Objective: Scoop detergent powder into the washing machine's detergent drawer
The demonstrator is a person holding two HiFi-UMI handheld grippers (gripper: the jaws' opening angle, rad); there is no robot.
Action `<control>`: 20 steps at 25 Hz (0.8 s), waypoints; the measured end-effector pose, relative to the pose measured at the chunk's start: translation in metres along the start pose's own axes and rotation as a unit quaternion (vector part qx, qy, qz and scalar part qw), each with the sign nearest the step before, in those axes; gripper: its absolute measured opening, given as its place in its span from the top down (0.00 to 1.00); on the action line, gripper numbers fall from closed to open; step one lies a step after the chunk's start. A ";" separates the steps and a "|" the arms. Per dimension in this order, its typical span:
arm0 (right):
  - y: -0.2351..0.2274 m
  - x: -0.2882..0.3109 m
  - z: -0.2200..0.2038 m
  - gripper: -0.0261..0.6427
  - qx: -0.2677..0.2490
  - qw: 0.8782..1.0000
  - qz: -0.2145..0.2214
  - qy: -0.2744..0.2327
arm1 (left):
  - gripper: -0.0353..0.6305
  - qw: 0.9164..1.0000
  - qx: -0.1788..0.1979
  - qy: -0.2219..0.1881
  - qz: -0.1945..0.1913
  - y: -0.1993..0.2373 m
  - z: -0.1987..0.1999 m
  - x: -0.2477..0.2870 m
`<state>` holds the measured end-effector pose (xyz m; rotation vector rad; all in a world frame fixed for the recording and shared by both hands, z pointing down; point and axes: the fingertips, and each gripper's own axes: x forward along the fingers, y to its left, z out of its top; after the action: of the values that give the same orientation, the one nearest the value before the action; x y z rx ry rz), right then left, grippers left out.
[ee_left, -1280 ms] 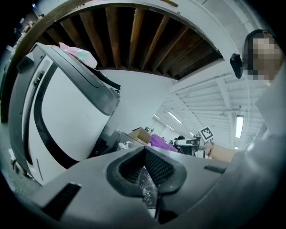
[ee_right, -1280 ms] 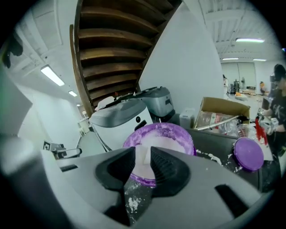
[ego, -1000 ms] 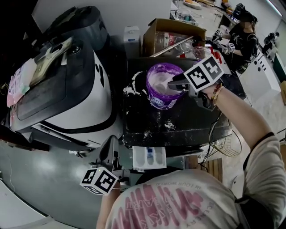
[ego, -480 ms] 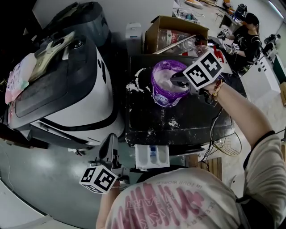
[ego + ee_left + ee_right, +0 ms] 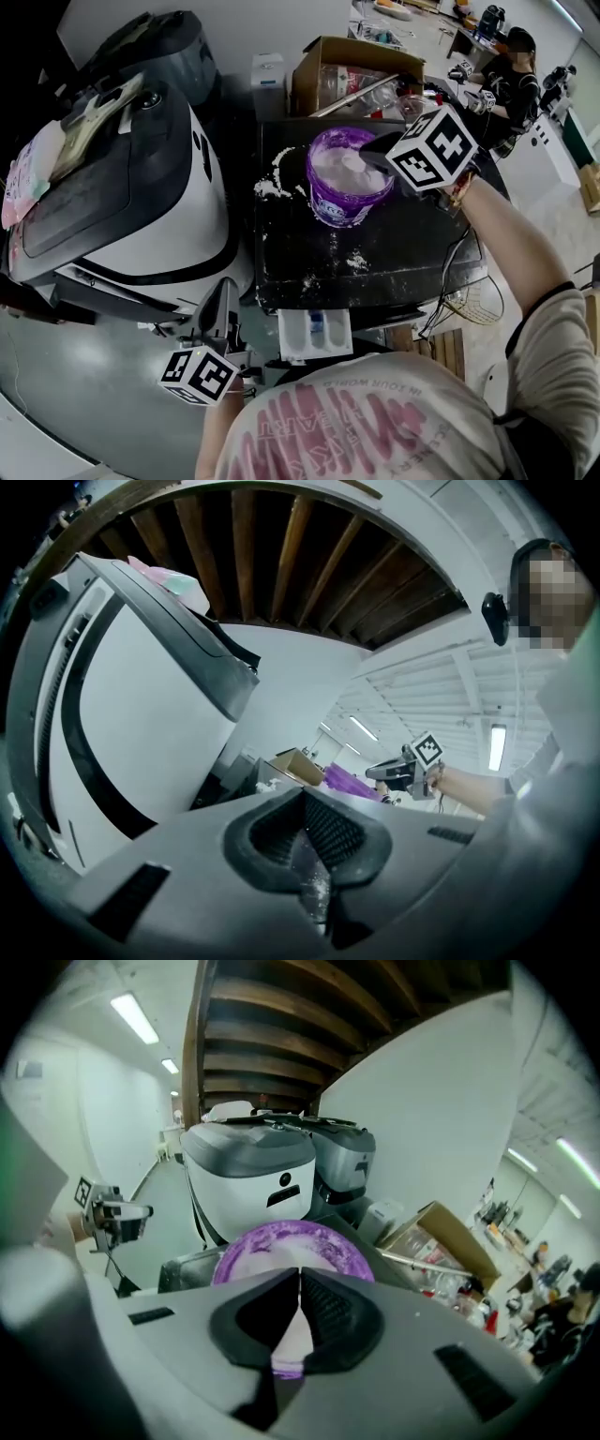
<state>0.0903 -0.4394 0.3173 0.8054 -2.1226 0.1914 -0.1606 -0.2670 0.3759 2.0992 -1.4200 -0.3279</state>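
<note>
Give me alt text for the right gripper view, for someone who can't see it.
The right gripper, jaws closing almost together with nothing clearly between them, points at a purple tub of white powder. Behind it stand a white and grey machine and an open cardboard box.

Purple tub (image 5: 330, 212), white powder (image 5: 343, 170), black worktop (image 5: 408, 246), white drawer (image 5: 292, 336)

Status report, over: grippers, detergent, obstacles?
Right gripper closing above purple tub, nothing seen between jaws. Left gripper shut, near open drawer. Spilled powder beside tub.
</note>
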 end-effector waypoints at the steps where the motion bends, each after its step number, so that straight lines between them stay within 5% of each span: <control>1: -0.002 -0.001 -0.004 0.95 -0.023 1.000 -0.015 0.010 | 0.94 1.000 0.000 0.000 -0.001 0.000 0.000 0.001; 5: -0.005 0.001 -0.017 0.95 -0.076 0.995 -0.046 0.045 | 0.94 1.000 -0.002 0.003 -0.005 -0.001 -0.003 0.004; 20: 0.016 0.015 -0.024 0.95 -0.068 0.996 -0.016 0.064 | 0.94 1.000 -0.006 0.012 0.000 0.011 -0.009 0.000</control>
<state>0.0896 -0.4250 0.3461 0.7282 -1.9779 0.0784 -0.1645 -0.2665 0.3900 2.0860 -1.4013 -0.3093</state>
